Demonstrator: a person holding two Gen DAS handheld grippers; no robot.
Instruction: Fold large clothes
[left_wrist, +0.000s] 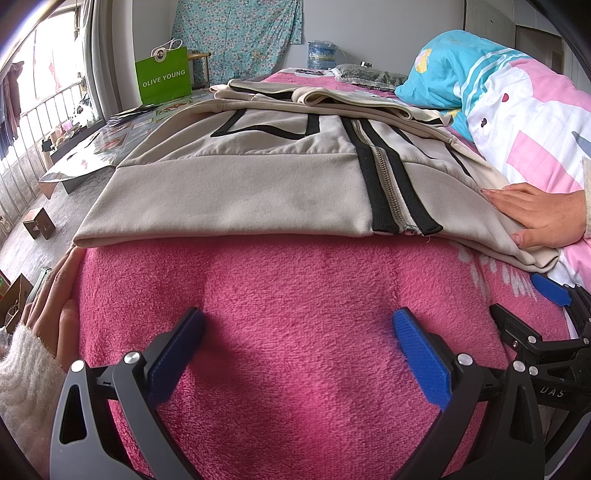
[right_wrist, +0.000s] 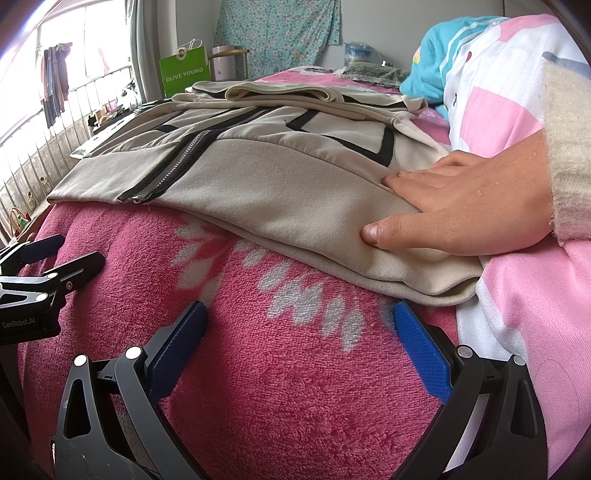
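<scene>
**Meanwhile, both claws idle as bare hands smooth the jacket**

Both claws lie on the pink fleece blanket (left_wrist: 295, 295), probably set aside for handwork. Low in its view, the left gripper (left_wrist: 295, 332) is spread and empty; the right gripper (right_wrist: 299, 325) likewise gapes on nothing. Above them, mid-frame, lies the beige zip-up jacket (left_wrist: 240, 192), sleeves apparently folded in. At right, a bare hand (right_wrist: 461, 206) lies flat on its hem corner, likely smoothing it. Another hand (left_wrist: 55, 295) rests at the blanket's left edge.
</scene>
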